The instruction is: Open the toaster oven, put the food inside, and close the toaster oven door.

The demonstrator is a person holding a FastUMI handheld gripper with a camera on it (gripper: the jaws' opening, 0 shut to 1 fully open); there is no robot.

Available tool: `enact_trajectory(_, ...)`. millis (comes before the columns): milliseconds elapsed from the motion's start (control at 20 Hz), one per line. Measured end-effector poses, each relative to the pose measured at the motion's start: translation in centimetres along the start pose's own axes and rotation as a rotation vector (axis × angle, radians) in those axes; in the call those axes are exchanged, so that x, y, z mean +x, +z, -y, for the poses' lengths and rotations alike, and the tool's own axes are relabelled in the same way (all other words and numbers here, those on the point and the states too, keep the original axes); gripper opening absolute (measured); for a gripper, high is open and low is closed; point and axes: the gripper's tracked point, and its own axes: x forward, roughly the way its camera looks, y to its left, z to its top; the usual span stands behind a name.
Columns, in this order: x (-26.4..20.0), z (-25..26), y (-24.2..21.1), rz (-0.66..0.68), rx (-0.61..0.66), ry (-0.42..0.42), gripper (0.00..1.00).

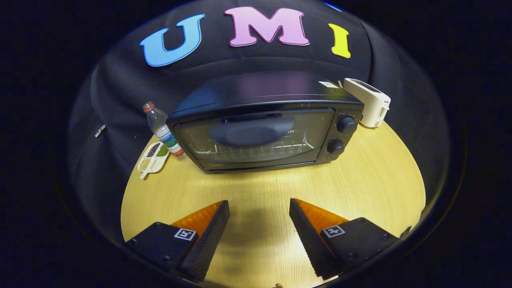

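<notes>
Gripper (pixel 259 208) hovers above a light wood table (pixel 372 188), fingers spread wide with nothing between them but bare tabletop; a soft shadow lies on the wood in the gap. Fingers (pixel 208 236) point toward the toaster oven (pixel 266 124), which sits beyond them, well apart, roughly centred ahead of the gap. Oven is black, front face turned toward the gripper, its glass door (pixel 252 138) closed flush against the body. Through the glass a wire rack shows faintly, along with a dark rounded reflection or shape; cannot tell which. Two round knobs (pixel 346 124) stacked one above the other on the panel beside the door, on the gripper's right. A small pale sticker sits on the oven's top near its far right corner. To the oven's left, a clear plastic water bottle (pixel 162 128) with a red cap stands close against the oven's side, leaning slightly in the fisheye. Just in front of the bottle, near the table edge, lies a small white divided tray (pixel 153 158) holding what look like grains or beans in separate compartments, darker and greenish ones at the back, paler ones in front. Behind the oven's right corner stands a white slot toaster (pixel 370 102), near the table's far edge.
</notes>
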Motion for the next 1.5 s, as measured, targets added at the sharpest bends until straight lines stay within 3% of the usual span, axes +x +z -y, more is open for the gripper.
enact_trajectory(300, 0.2, 0.1, 1.3, 0.040, 0.002, 0.025, 0.98)
enact_trajectory(700, -4.2, 6.5, 6.2, 0.212, -0.050, 0.019, 0.98)
enact_trajectory(900, -9.9, 12.8, 12.2, 0.370, -0.089, 0.003, 0.98)
enact_trajectory(1250, -24.5, 24.3, 24.4, 0.677, -0.017, -0.025, 0.97)
enact_trajectory(1500, -34.2, 25.1, 30.0, 0.859, -0.103, 0.043, 0.98)
